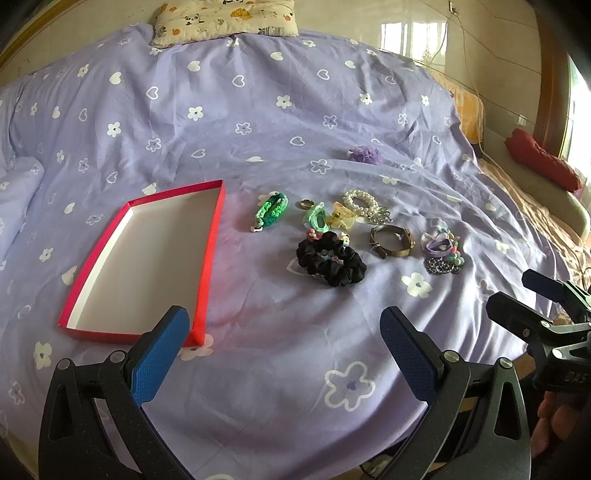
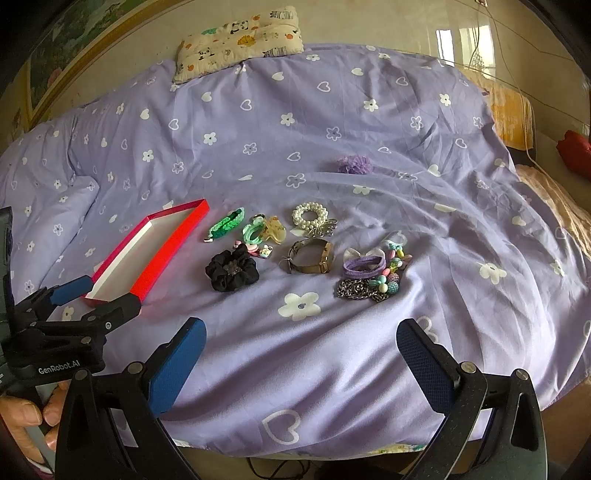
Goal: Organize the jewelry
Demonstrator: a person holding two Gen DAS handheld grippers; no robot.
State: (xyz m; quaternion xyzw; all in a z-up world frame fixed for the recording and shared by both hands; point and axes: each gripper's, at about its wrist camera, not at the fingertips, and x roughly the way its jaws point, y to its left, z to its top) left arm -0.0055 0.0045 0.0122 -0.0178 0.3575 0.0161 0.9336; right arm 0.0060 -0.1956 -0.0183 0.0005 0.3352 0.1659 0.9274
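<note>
A shallow red box (image 1: 207, 258) with a white inside lies empty on the purple bedspread, left of the jewelry; it also shows in the right wrist view (image 2: 162, 251). Beside it lie a green braided bracelet (image 1: 272, 212), a black scrunchie (image 1: 331, 263) (image 2: 231, 271), a pearl bracelet (image 1: 360, 203) (image 2: 309, 217), a brass bangle (image 1: 391, 240) (image 2: 310, 255), purple hair ties with beads and a chain (image 1: 443, 253) (image 2: 369, 275), and a purple scrunchie (image 1: 364, 154) farther back. My left gripper (image 1: 284, 343) is open and empty near the box's front corner. My right gripper (image 2: 301, 354) is open and empty, in front of the pile.
A patterned pillow (image 1: 225, 18) lies at the head of the bed. A red cushion (image 1: 543, 158) and an orange blanket lie off the right side. The bed's front edge runs just under both grippers.
</note>
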